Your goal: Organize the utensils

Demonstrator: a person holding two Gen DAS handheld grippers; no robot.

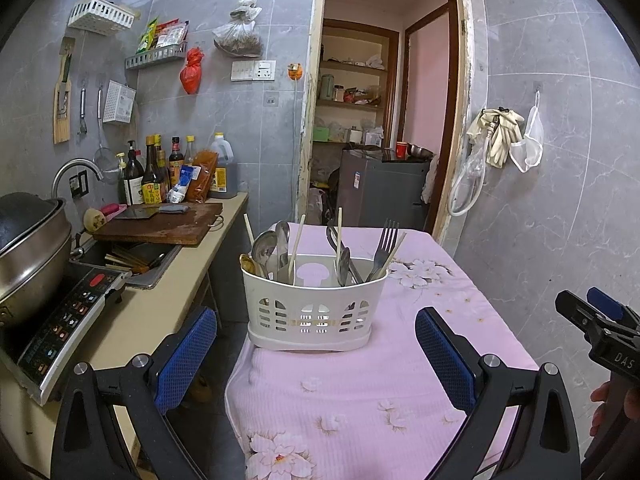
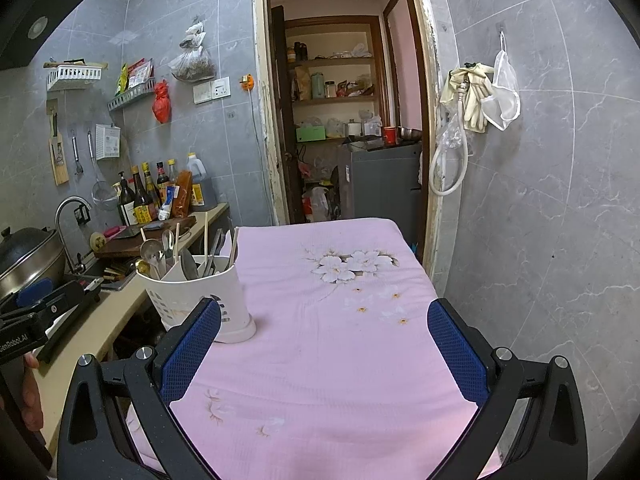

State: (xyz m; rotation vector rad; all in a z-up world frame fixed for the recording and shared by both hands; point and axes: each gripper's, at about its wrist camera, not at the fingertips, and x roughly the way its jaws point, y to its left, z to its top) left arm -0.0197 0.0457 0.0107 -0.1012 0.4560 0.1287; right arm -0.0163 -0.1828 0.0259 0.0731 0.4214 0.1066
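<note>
The white utensil caddy (image 1: 316, 306) stands upright on the pink floral tablecloth (image 1: 360, 400), near the table's left edge and toward its middle depth. Its left compartment holds spoons (image 1: 266, 250) and a pale chopstick (image 1: 297, 246); its right compartment holds a fork (image 1: 385, 246), another spoon (image 1: 343, 266) and further chopsticks, all handle-down or leaning against the rim. The left gripper (image 1: 316, 354) is positioned just on the near side of the caddy, jaws apart, with the caddy centred between the two blue pads and not in contact with either. The right gripper (image 2: 324, 346) is positioned over bare tablecloth to the right of the caddy, jaws apart and holding nothing; in the right wrist view its left pad overlaps the caddy's lower right corner, and contact cannot be determined. To the left of the table, the counter (image 1: 160, 304) carries a cutting board (image 1: 160, 226), bottles (image 1: 160, 172) and an induction cooker (image 1: 68, 332) with a wok on it.
</note>
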